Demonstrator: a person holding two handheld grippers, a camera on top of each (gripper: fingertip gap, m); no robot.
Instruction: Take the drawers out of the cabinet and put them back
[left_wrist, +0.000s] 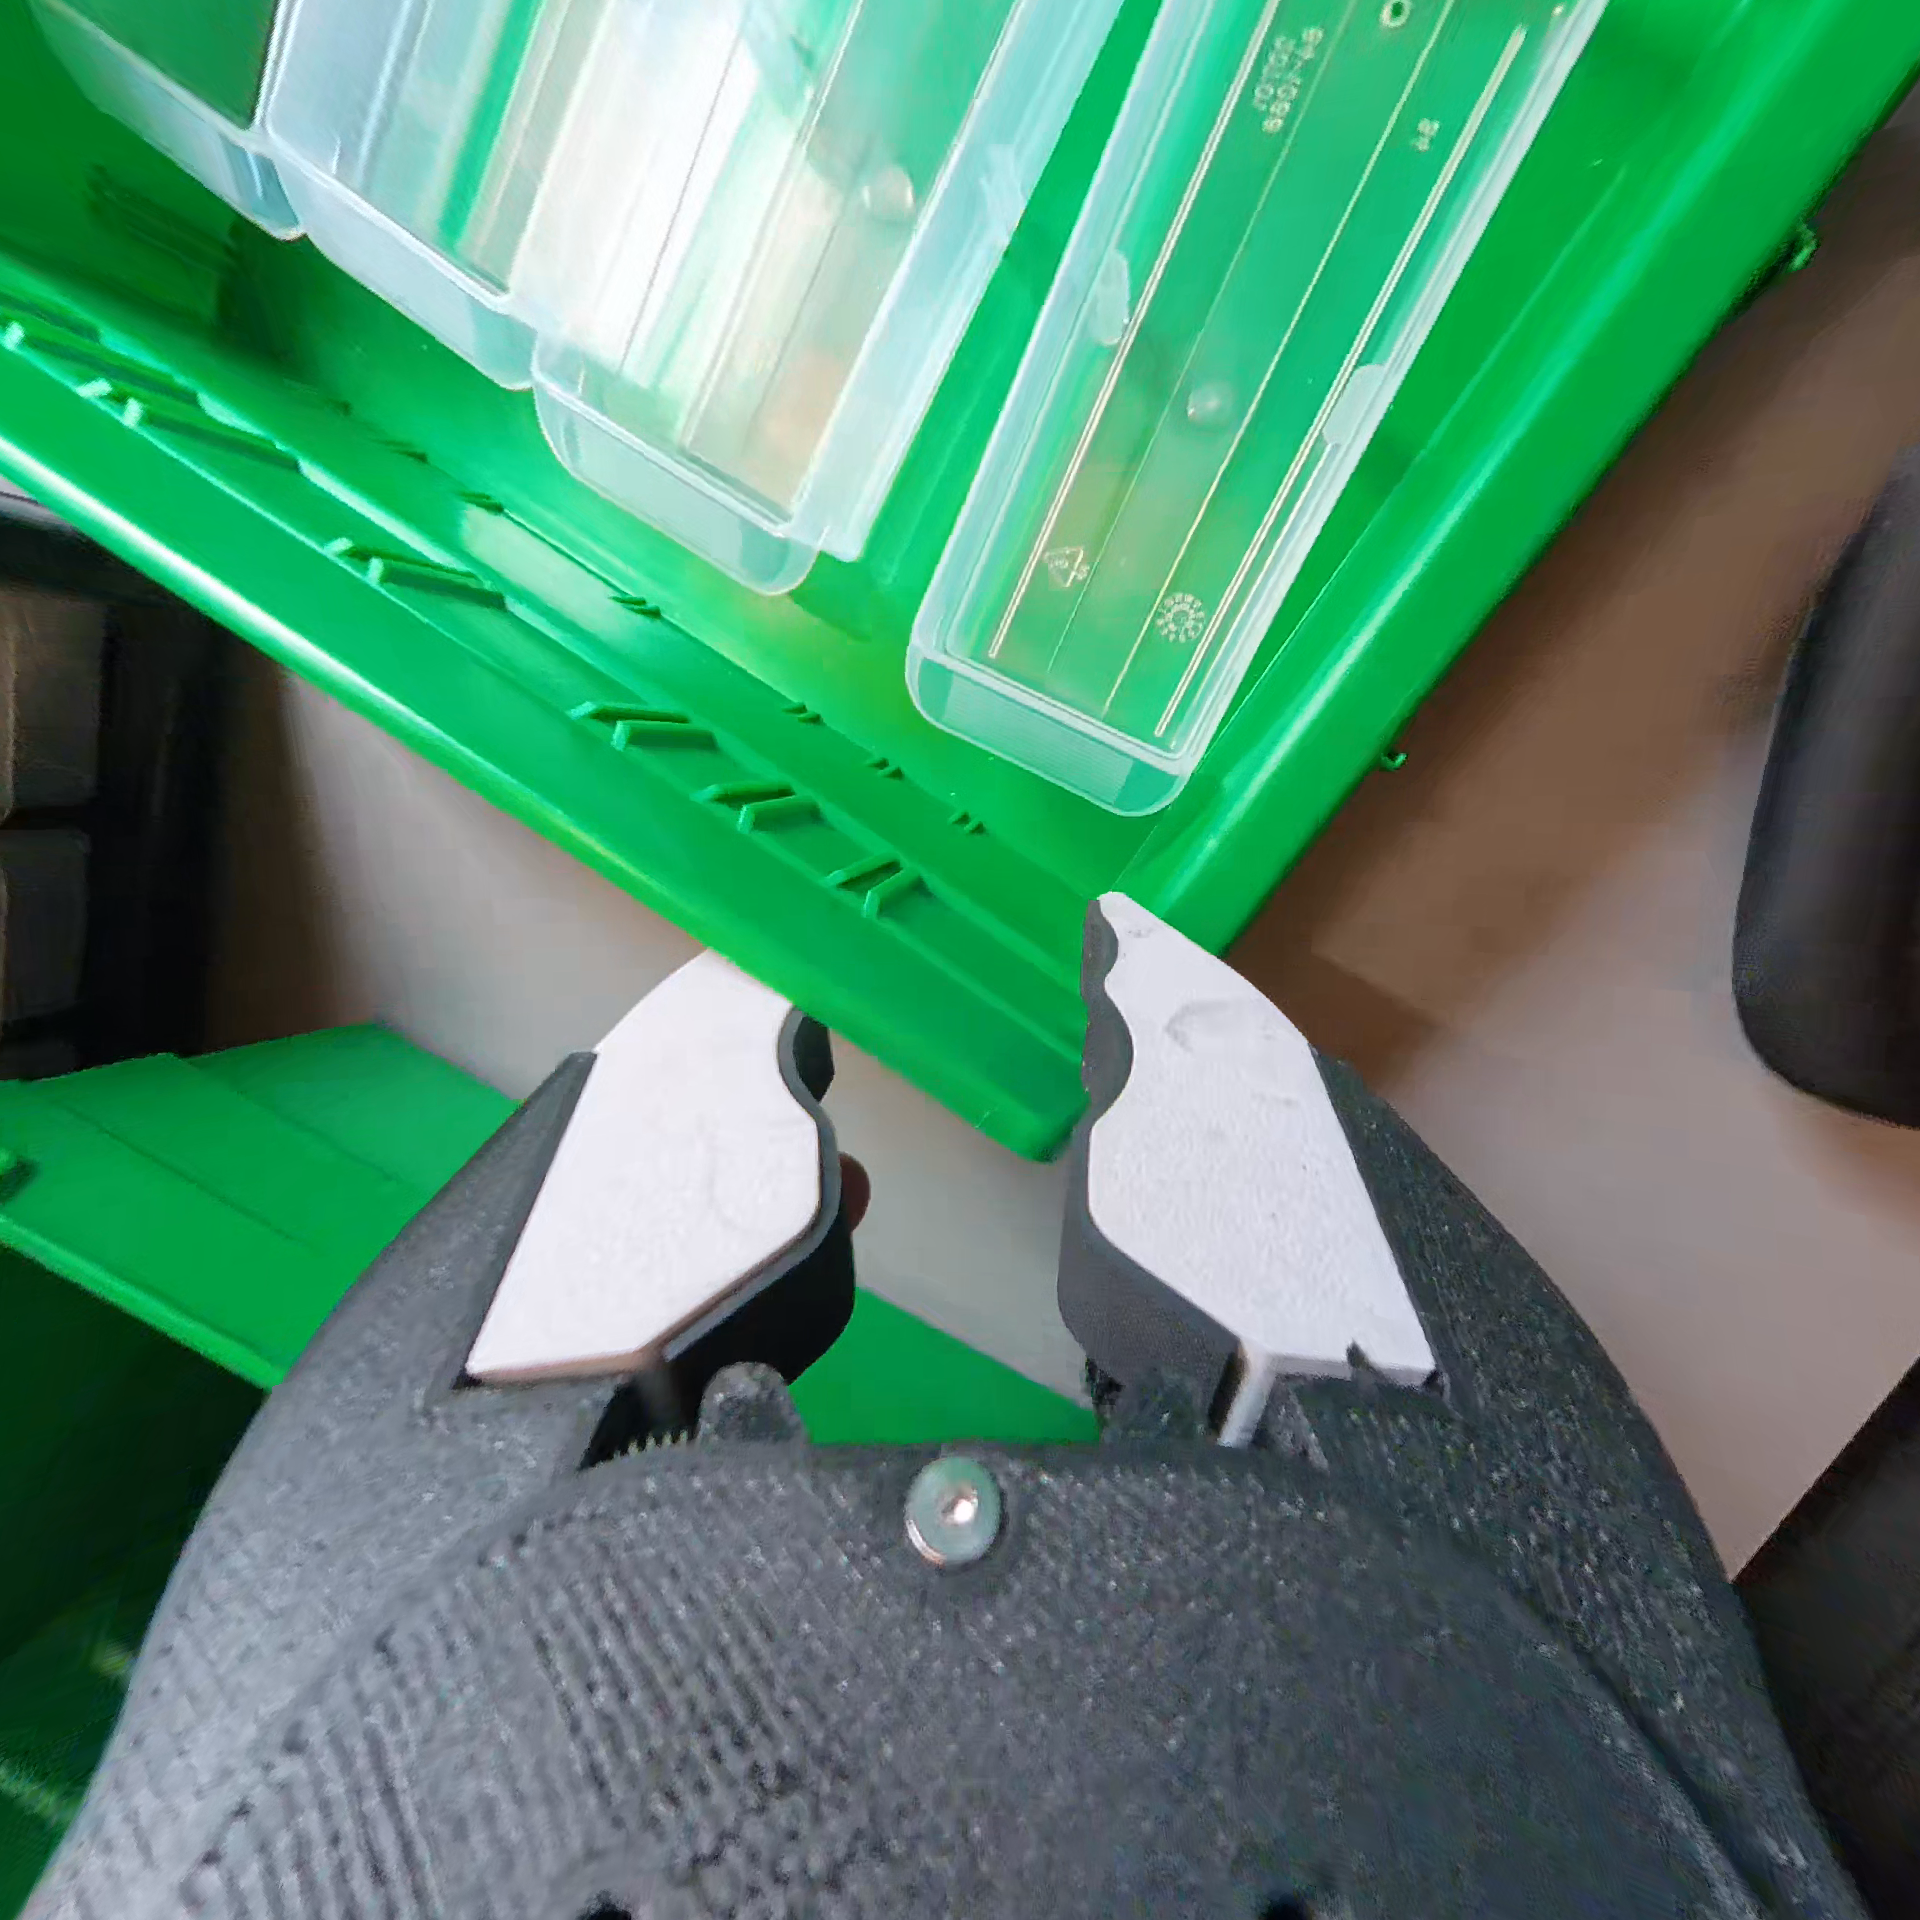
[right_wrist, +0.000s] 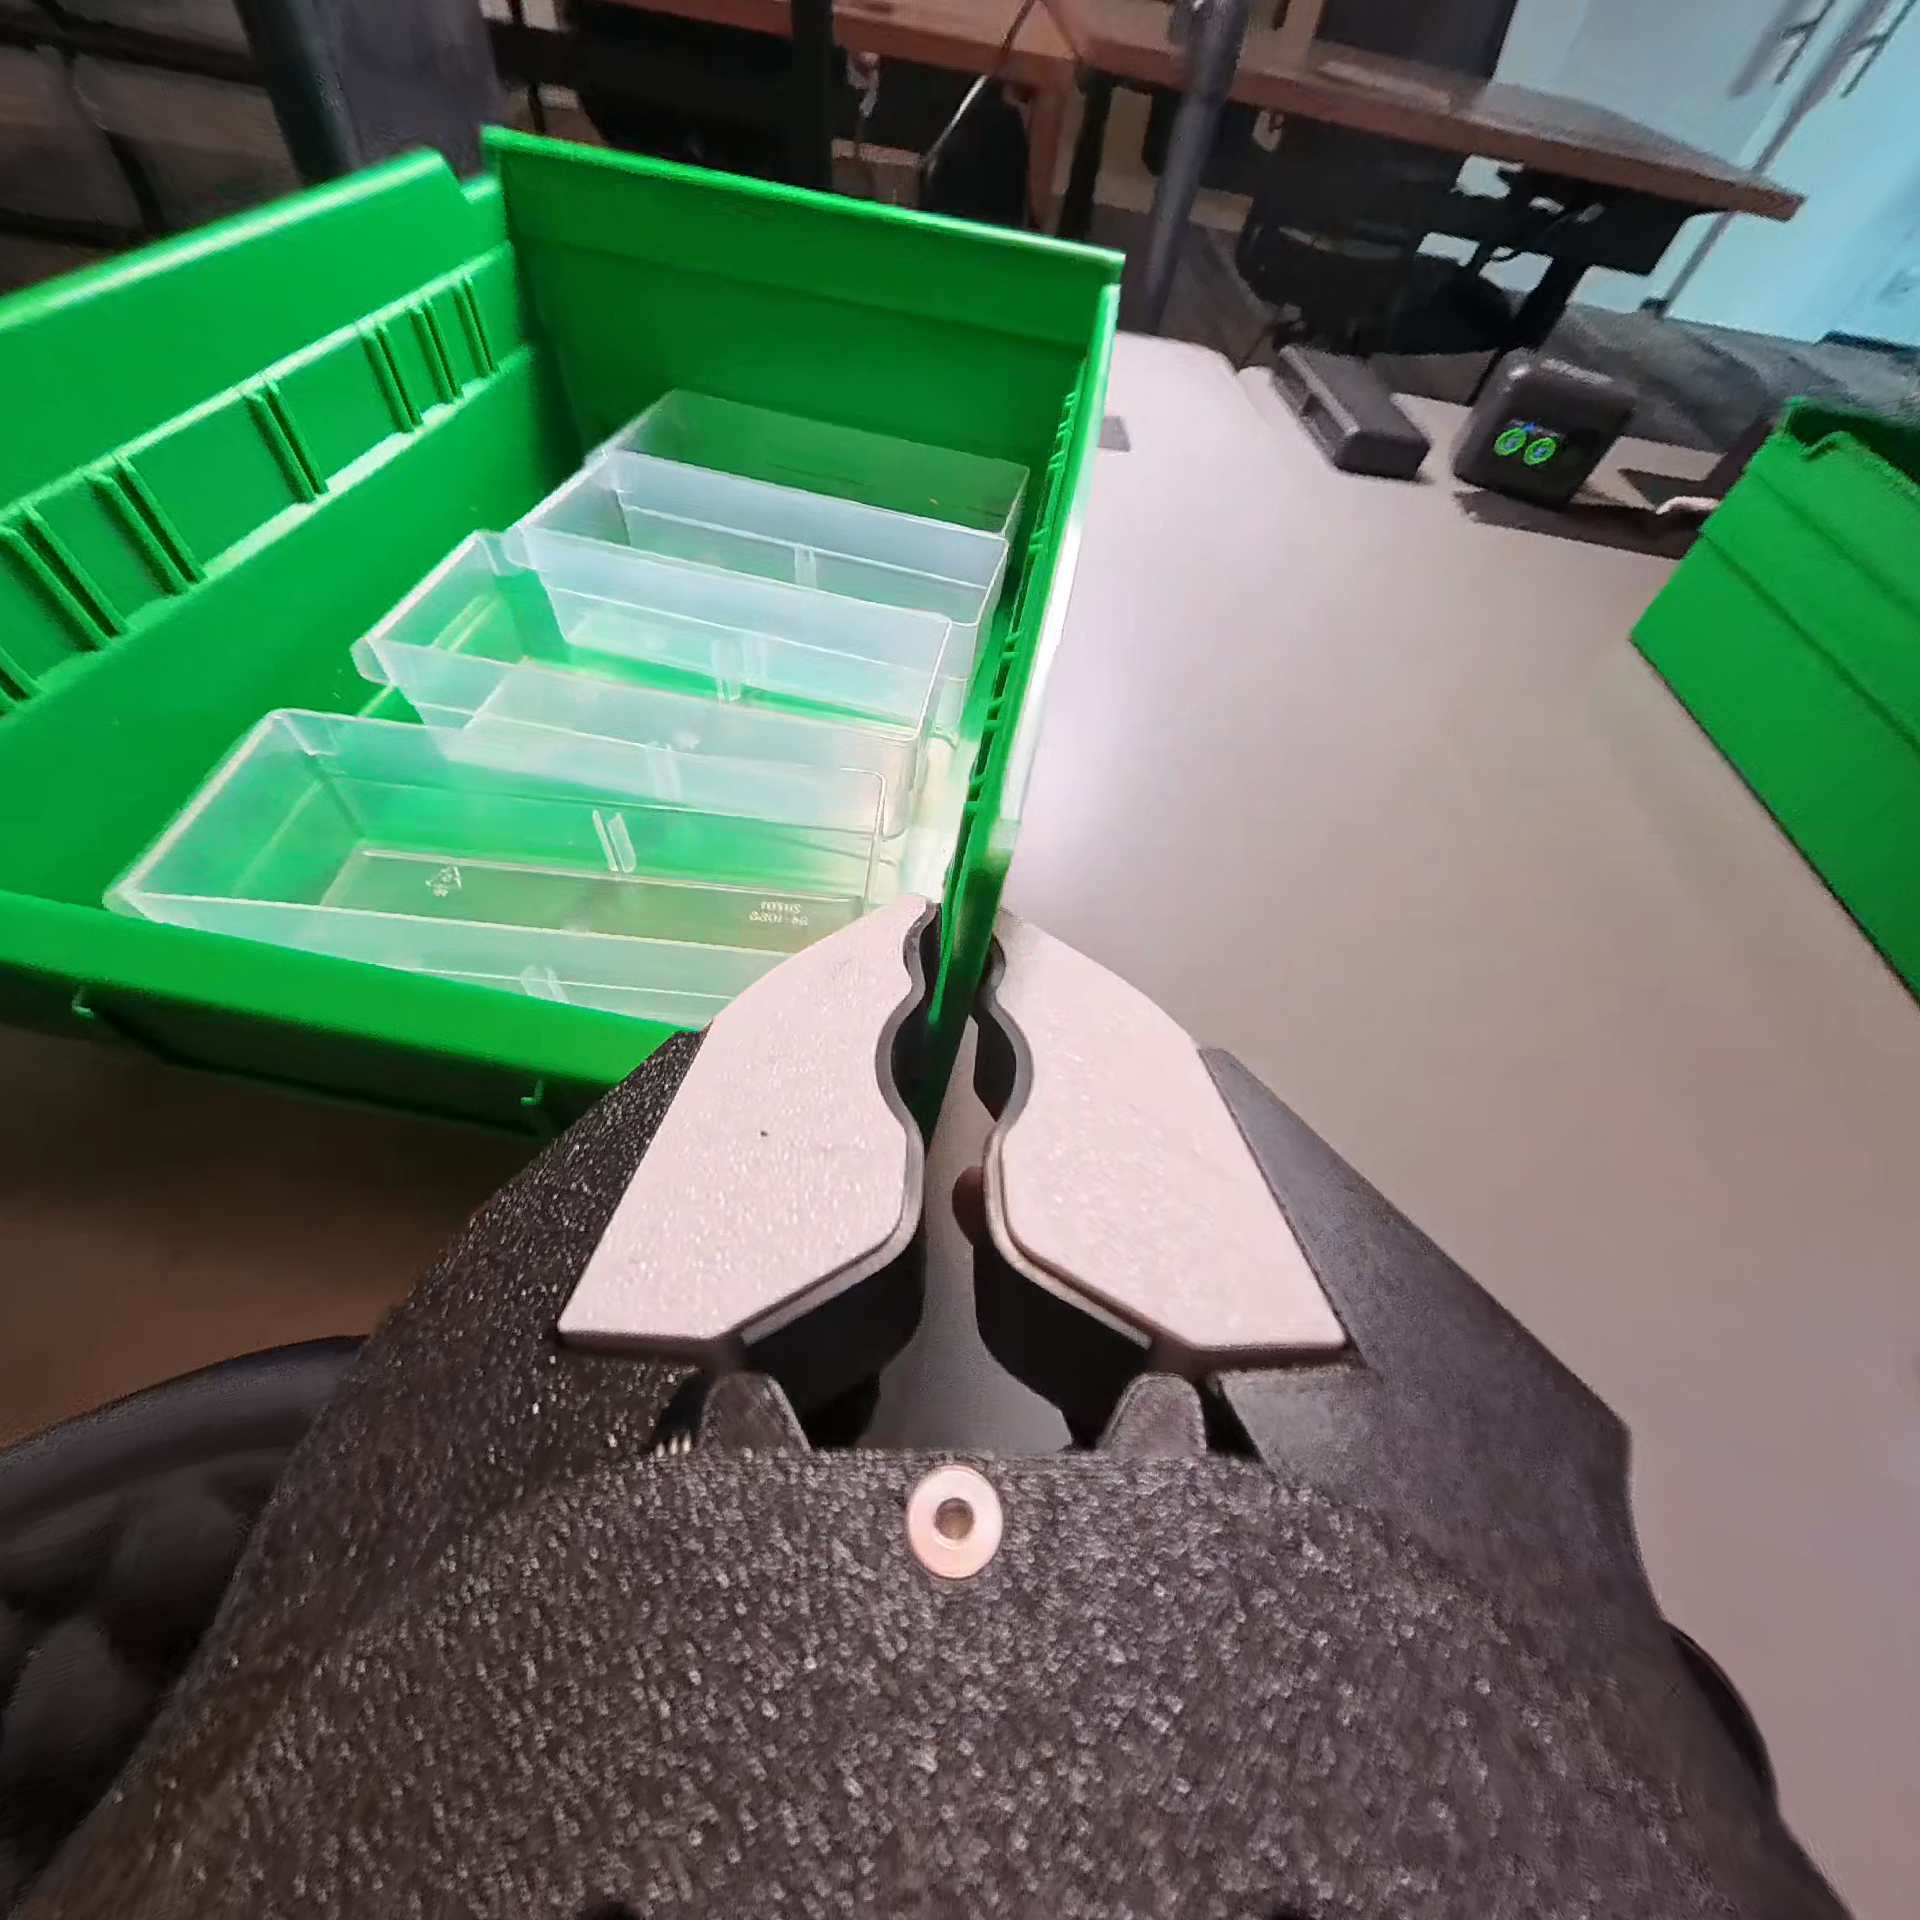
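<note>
Several clear plastic drawers lie side by side inside a green bin on the table. My right gripper is shut on the near end of the bin's right wall. In the left wrist view the same drawers show from above inside the tilted-looking bin. My left gripper is open, its fingers on either side of a corner of the bin's rim. No cabinet is in view.
The grey table runs to the right of the bin. A second green bin stands at the right edge, and a green bin shows at the lower left of the left view. A black rounded object lies to the right.
</note>
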